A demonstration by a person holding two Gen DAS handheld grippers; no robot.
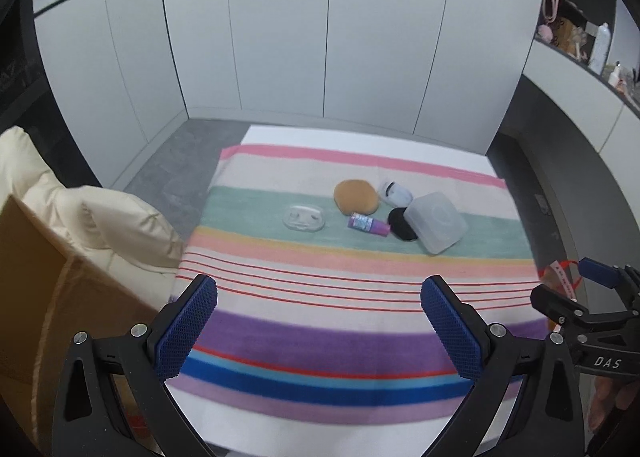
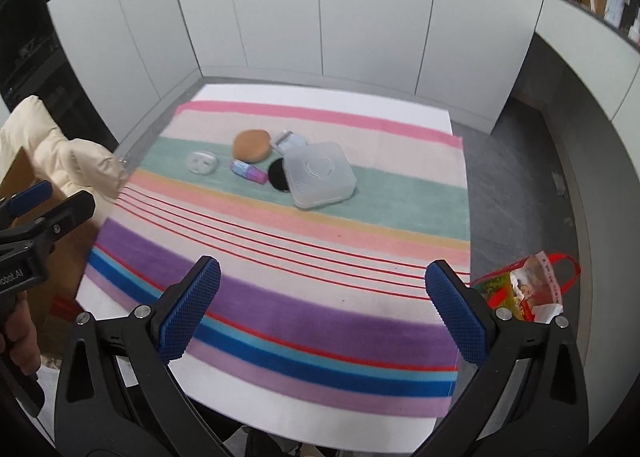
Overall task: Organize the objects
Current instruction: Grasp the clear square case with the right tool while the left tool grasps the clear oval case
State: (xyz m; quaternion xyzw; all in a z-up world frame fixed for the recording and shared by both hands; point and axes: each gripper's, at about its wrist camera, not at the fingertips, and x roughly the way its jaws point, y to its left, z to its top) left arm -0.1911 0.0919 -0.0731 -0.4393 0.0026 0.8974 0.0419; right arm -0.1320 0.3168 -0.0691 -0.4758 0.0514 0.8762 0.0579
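**Both tongs open and empty; items grouped on the green stripe toward the far edge**

Left tongs (image 1: 318, 331): jaws spread wide, nothing between the blue pads. They hang above the near edge of the surface, over the purple and blue stripes of the striped cloth (image 1: 320, 321).

Right tongs (image 2: 323, 309): jaws likewise wide apart, holding nothing, above the near edge of the same cloth. In the left wrist view these tongs show at the right margin, beside the near right corner.

Items, all lying on the green stripe in the far half of the surface, well apart from both tongs:
- Clear lid (image 1: 303, 218): lies flat, nearest the left edge, apart from the rest.
- Tan sponge (image 1: 356, 197): round, at the middle of the group, just behind the purple tube.
- Purple tube (image 1: 368, 224): on its side, just in front of the sponge, its cap end near the black puff.
- Black puff (image 1: 400, 221): flat, partly covered by the clear box.
- Clear box (image 1: 437, 222): closed, rightmost item, overlapping the puff.
- White case (image 1: 395, 193): behind the box and beside the sponge; contents not discernible.

Surroundings: cream padded jacket (image 1: 80, 217) over a cardboard box (image 1: 48, 297) off the left edge; red printed bag (image 2: 520, 289) on the floor off the near right corner.
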